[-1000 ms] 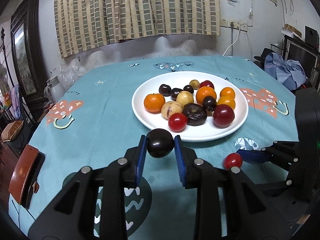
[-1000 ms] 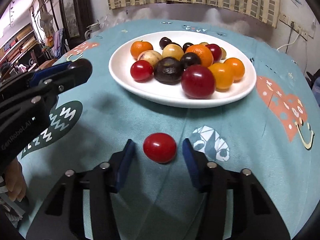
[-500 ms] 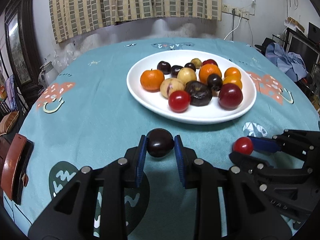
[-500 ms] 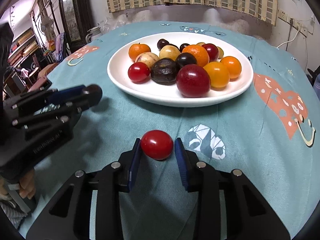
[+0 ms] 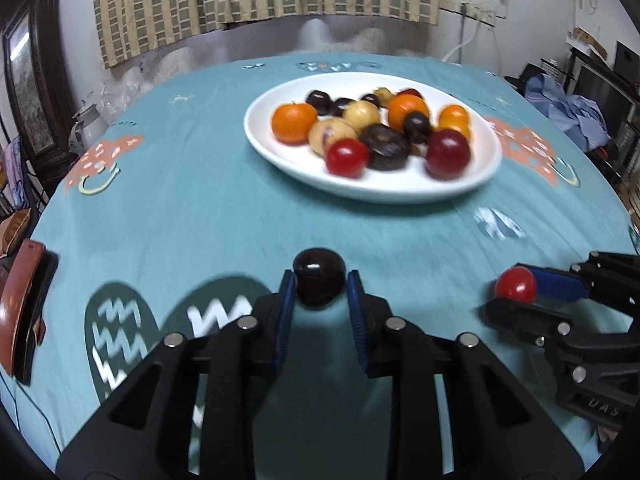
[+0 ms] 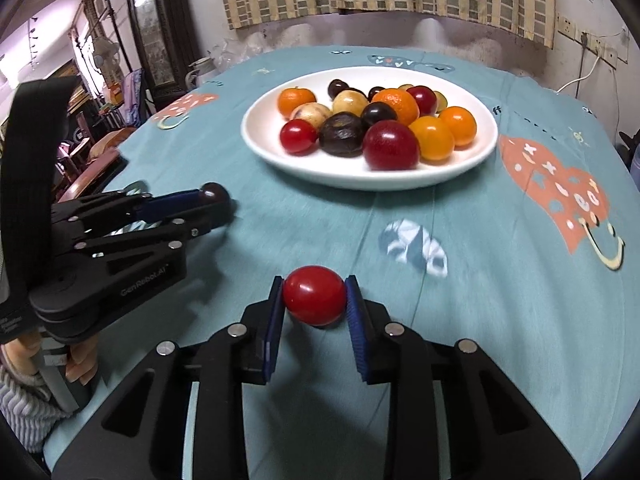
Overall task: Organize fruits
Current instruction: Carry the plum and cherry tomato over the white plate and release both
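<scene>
My left gripper (image 5: 319,286) is shut on a dark purple plum (image 5: 319,270) and holds it above the teal tablecloth, in front of the white plate (image 5: 384,192). My right gripper (image 6: 314,296) is shut on a red cherry tomato (image 6: 314,294), also in front of the plate (image 6: 352,178). The plate holds several fruits: oranges, red tomatoes, dark plums and pale round ones. In the left wrist view the right gripper (image 5: 516,286) shows at the right with the tomato. In the right wrist view the left gripper (image 6: 214,196) shows at the left with the plum.
The round table has a teal patterned cloth (image 5: 180,200). A brown chair back (image 5: 22,308) stands at the table's left edge. Curtains and a wall are behind; clothes and furniture (image 5: 568,108) stand to the right.
The right gripper closed on the red tomato and lifted it off the cloth. Both grippers have risen and pulled back a little from the plate, each holding its fruit.
</scene>
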{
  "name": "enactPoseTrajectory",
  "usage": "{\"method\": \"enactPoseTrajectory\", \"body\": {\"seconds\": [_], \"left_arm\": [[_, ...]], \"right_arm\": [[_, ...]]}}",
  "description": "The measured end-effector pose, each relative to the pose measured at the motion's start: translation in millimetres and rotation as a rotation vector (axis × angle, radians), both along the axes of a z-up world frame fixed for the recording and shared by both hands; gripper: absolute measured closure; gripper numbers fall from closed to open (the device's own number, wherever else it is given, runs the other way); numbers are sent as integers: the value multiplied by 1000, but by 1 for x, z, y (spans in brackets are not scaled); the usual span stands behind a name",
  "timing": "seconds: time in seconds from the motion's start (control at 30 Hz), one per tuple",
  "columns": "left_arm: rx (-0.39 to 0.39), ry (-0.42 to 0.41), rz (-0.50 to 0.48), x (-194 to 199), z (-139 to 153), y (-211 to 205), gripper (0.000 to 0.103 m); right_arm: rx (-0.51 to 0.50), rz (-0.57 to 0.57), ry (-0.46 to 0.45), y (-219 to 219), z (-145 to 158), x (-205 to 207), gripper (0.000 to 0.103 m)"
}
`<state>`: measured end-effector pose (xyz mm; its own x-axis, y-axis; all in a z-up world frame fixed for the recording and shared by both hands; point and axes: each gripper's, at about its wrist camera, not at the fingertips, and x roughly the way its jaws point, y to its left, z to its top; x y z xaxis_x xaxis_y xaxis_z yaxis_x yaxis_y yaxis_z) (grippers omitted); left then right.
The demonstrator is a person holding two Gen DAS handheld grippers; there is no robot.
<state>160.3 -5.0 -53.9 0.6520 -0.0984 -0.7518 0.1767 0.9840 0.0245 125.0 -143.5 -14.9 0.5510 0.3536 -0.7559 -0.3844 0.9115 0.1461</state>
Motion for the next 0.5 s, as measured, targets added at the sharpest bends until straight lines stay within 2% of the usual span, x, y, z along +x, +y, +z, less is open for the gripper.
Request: {"method": "enactPoseTrajectory", "body": {"seconds": [0.13,0.27,0.4,0.5], "left_arm": [[-15,6,-32,-29,4,0,79],[-61,-7,-51,-52,23,9,79],[-37,-64,-55,-41,55,18,80],[-47,-60,-66,-24,68,26,80]], "right_arm": [[23,9,-15,-10,5,-26,73],[65,9,-37,-26,19,-45,73],[88,-28,-82,-47,48,-33,73],[110,-66,-114,-57,65,-17,73]]}}
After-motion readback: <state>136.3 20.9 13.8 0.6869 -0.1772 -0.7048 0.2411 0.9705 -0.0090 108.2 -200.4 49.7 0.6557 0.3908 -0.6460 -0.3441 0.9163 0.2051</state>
